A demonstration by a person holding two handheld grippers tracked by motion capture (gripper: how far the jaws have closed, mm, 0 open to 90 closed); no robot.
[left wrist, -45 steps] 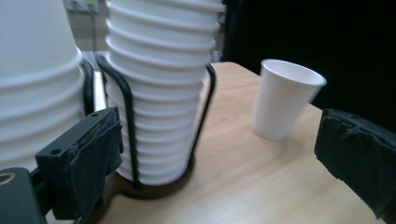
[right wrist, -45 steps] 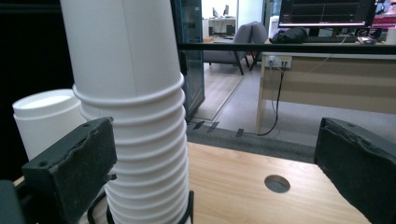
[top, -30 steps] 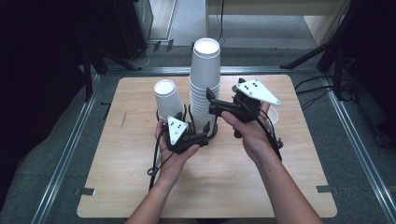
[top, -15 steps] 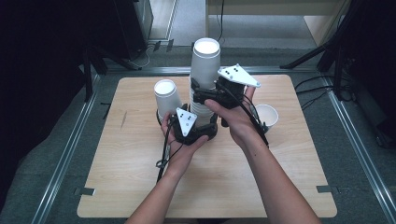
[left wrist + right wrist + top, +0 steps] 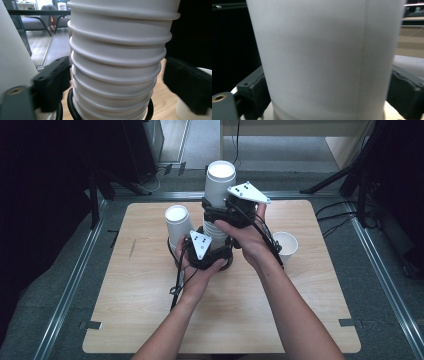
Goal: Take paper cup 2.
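Lab or test room, office-like. Wooden table (image 5: pixel 150 320) stands inside metal rail frame (image 5: pixel 70 290) on grey carpet (image 5: pixel 45 320). Black tripod legs (image 5: pixel 345 175) and cables (image 5: pixel 340 215) ring table; surroundings dark. Left gripper view: chairs (image 5: pixel 37 22) and pale floor beyond, suggesting open workspace.

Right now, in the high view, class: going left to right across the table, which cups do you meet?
Short upturned cup stack → tall upturned cup stack → single upright cup.
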